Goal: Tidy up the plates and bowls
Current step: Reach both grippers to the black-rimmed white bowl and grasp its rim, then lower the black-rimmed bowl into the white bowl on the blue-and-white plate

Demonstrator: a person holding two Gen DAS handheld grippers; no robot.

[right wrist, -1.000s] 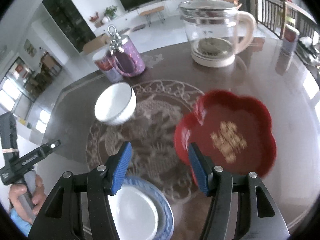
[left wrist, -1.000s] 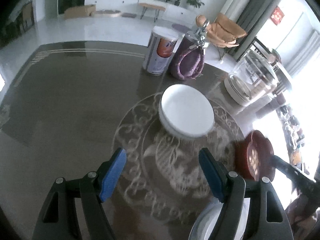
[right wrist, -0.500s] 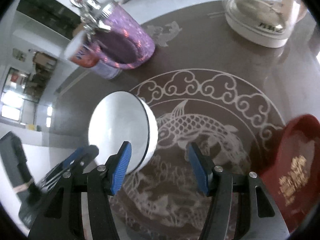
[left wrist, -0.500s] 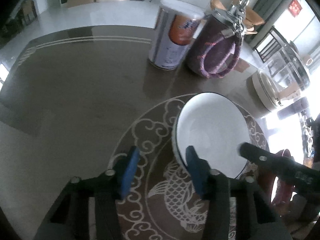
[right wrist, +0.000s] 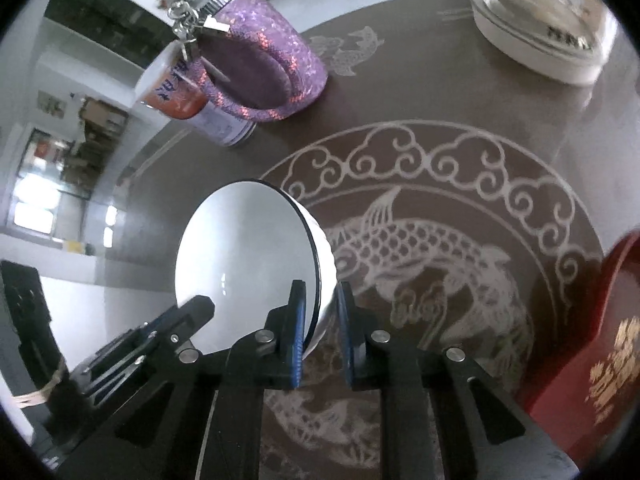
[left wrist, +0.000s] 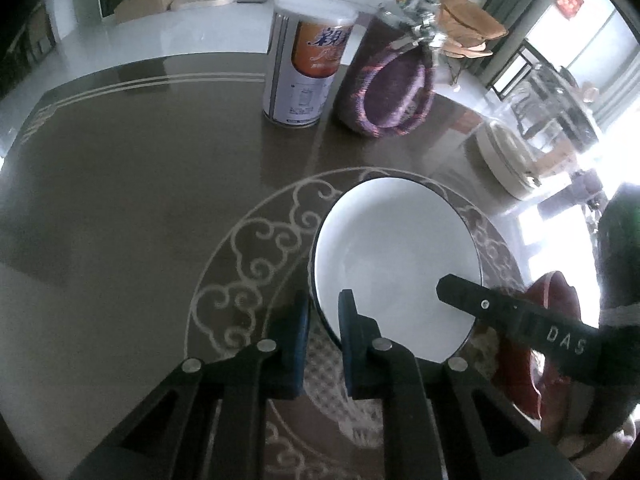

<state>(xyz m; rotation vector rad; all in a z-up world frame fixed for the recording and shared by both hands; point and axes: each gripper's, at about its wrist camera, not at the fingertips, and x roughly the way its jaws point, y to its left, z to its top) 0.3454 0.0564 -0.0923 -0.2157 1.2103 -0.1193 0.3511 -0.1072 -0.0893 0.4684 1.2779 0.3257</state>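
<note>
Now | white bowl (left wrist: 396, 264) rim between both jaws | left gripper (left wrist: 323, 322), right gripper (right wrist: 320, 320) just closed, gripping it

A glossy dark brown table (left wrist: 132, 184) with a pale inlaid medallion of cloud scrolls and a fish (right wrist: 432, 248) at its centre is being used as the support. A white bowl with a thin dark rim (left wrist: 396, 256) is being carried on the medallion's scroll border. A cylindrical tin with an orange label and white lid (left wrist: 306, 60) and a purple glittery flask with a rope handle (left wrist: 384, 80) are being borne side by side beyond the medallion. A glass kettle on a cream base (right wrist: 544, 36) is being held near the table's far edge. A red flower-shaped lacquer dish with gold characters (right wrist: 600, 356) is being supported at the medallion's rim.
</note>
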